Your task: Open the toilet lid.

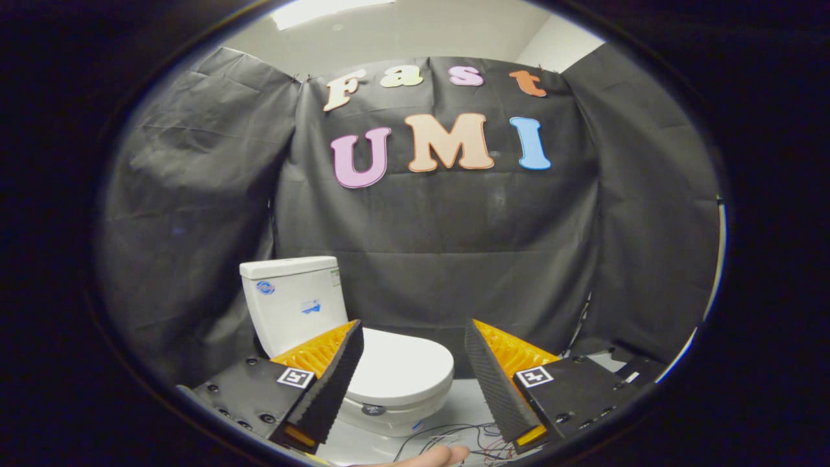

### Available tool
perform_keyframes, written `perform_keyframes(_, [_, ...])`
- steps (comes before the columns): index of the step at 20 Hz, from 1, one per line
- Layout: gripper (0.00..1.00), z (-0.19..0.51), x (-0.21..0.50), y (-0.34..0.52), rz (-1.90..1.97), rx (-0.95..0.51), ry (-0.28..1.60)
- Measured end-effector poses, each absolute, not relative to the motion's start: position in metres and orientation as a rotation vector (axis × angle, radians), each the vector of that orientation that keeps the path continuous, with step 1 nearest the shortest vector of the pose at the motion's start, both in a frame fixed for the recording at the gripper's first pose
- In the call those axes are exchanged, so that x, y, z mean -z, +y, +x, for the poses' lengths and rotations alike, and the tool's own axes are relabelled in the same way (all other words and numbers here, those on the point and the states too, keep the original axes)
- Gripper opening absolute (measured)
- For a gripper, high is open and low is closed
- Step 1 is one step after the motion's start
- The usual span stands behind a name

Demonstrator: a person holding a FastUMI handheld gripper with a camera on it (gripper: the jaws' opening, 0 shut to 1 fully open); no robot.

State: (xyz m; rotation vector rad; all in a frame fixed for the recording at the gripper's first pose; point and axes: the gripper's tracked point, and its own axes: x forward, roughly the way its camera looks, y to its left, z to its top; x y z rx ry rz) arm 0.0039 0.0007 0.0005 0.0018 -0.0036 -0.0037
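With the gripper [414, 350] held wide open and empty, the closed toilet lid [402, 366] is seen just beyond the fingers, toward the left one, so its front edge is best approached low and caught from underneath.

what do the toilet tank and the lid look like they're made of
The tank looks like glazed ceramic: white, hard-edged, with a soft sheen. The closed lid looks like smooth plastic, thin-rimmed and faintly glossy, though that is less certain. The gripper is open, with the lid between and just beyond its fingers.
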Motion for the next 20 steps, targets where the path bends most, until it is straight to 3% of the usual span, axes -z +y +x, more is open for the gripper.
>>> perform_keyframes(13, [0.98,0.082,0.0,0.035,-0.082,-0.077,0.023])
perform_keyframes(20, [0.98,0.098,0.044,0.064,0.113,-0.07,0.049])
